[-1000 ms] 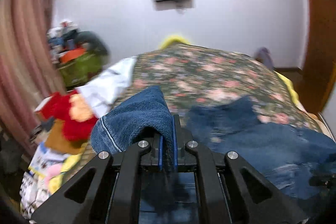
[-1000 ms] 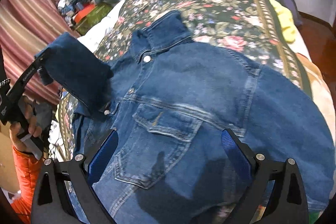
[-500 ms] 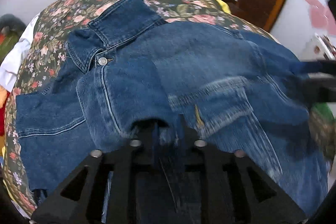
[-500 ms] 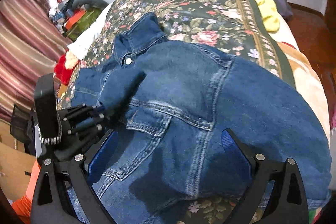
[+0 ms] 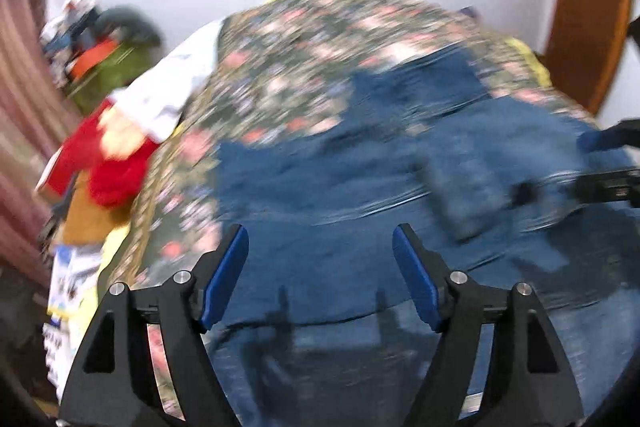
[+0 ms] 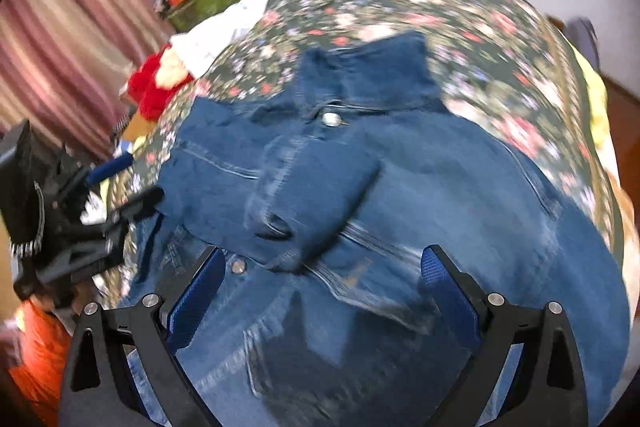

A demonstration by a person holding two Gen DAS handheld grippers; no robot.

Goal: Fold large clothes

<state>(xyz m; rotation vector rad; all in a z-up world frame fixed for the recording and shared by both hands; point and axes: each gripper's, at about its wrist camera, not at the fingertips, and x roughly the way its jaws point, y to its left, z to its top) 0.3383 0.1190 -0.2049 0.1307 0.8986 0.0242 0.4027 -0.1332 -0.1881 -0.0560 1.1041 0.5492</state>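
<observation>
Denim jacket (image 6: 400,187) lies front-up on the bed (image 6: 460,15), on the floral bedspread, collar toward the far wall. One second ago the left hand-held gripper (image 5: 320,259) was clenched on a raised sleeve cuff, held up off the bed at the jacket's left side. Half a second ago it had the cuff carried over the chest. Now that sleeve (image 6: 316,195) lies folded across the chest, cuff pointing down toward the hem, just below the collar button (image 6: 331,119).

Left hand-held gripper: jaws opening, blue pads apart, no cloth between them; denim lies beneath. In the right wrist view it sits at the jacket's left edge, clear of the sleeve.

Right hand-held gripper (image 6: 320,283): released, jaws wide, hovering over the lower front of the jacket with nothing pinched, as in both earlier frames. Its view has swung, so more of the curtain (image 6: 72,39) side shows than before.

Writing: none readable. Both views are motion-blurred; printed items at the left of the bed (image 5: 68,291) cannot be made out.

Edges and room: bare bedspread lies beyond the collar. On the left, the jacket's edge sits near the bed's edge, with a red plush toy (image 5: 108,163) and clutter beside it. The right edge of the bed shows yellow cloth (image 6: 596,95) and wooden floor beyond.
</observation>
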